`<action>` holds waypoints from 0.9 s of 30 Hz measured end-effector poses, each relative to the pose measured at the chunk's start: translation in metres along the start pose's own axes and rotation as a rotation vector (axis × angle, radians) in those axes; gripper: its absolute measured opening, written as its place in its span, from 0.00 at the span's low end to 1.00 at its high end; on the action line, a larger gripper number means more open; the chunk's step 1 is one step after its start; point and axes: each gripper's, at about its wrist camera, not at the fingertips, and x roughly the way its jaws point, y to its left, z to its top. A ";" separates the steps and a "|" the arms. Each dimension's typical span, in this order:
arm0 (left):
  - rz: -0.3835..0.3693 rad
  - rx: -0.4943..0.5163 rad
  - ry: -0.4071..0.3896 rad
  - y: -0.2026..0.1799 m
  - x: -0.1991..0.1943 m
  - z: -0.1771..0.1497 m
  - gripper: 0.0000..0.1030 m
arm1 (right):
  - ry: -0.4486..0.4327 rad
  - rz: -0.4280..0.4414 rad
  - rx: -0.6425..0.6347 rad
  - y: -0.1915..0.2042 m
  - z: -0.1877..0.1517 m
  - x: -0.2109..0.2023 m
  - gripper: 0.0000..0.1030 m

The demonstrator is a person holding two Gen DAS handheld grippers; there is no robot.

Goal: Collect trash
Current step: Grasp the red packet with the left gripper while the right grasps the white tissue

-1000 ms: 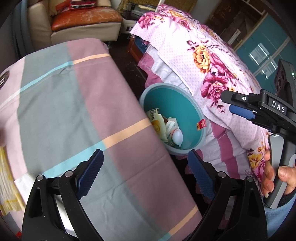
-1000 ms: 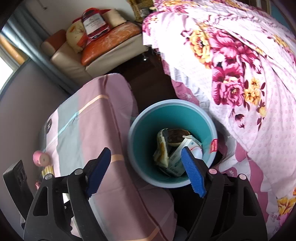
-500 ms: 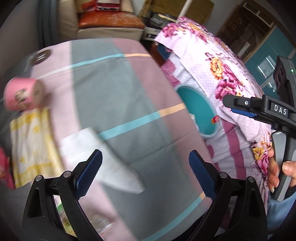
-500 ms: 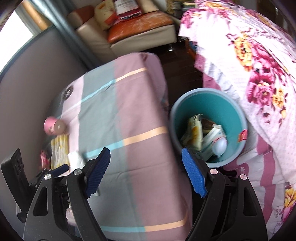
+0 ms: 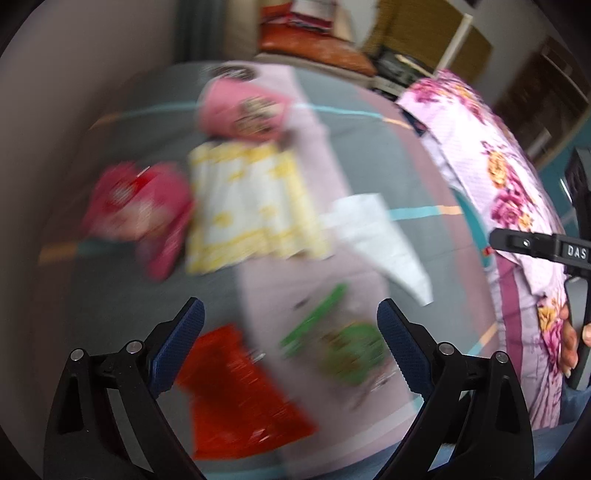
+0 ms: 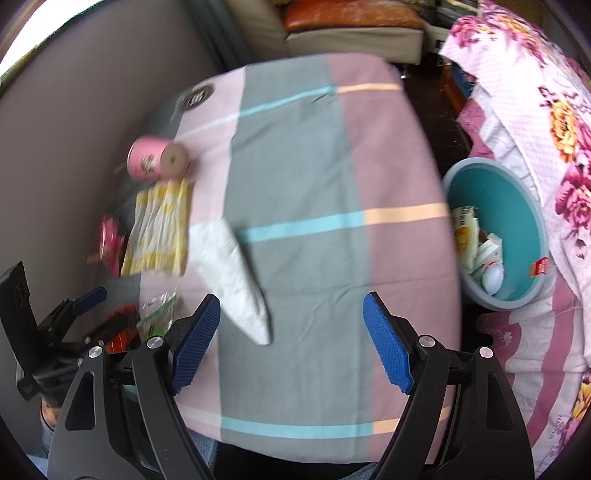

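Trash lies on the striped tablecloth: a red wrapper, a green wrapper, a white tissue, a yellow-white wrapper, a crimson packet and a pink roll. My left gripper is open and empty above the red and green wrappers. My right gripper is open and empty over the table's near part, by the white tissue. The teal bin holds several pieces of trash beside the table on the right.
A bed with a floral cover stands right of the bin. A sofa is at the back. A grey wall runs along the table's left side. The left gripper shows in the right wrist view.
Both grippers have swung left from the bin toward the table. The left now hangs over the trash at the table's left; the view is blurred by motion. Both stay open.
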 end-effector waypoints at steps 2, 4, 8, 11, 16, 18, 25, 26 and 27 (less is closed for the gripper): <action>0.004 -0.048 0.004 0.018 -0.005 -0.012 0.92 | 0.018 -0.002 -0.018 0.011 -0.002 0.007 0.74; 0.009 -0.080 0.010 0.028 -0.008 -0.022 0.92 | 0.032 -0.004 -0.031 0.018 -0.003 0.013 0.74; 0.018 -0.108 0.050 0.041 -0.003 -0.041 0.92 | 0.060 -0.008 -0.058 0.034 -0.004 0.026 0.74; 0.017 -0.125 0.088 0.046 0.008 -0.049 0.92 | 0.078 -0.012 -0.079 0.042 -0.003 0.035 0.74; 0.040 -0.094 0.071 0.043 0.009 -0.051 0.93 | 0.097 -0.027 -0.097 0.049 -0.002 0.048 0.74; 0.048 -0.083 0.062 0.041 0.008 -0.050 0.85 | 0.105 -0.029 -0.096 0.049 -0.001 0.054 0.74; 0.048 -0.128 0.027 0.056 0.004 -0.041 0.52 | 0.118 -0.039 -0.117 0.054 0.001 0.074 0.74; 0.054 -0.131 0.022 0.058 0.003 -0.039 0.52 | 0.115 -0.042 -0.124 0.055 0.001 0.076 0.74; 0.057 -0.135 0.019 0.059 0.003 -0.037 0.52 | 0.110 -0.049 -0.135 0.058 0.003 0.081 0.74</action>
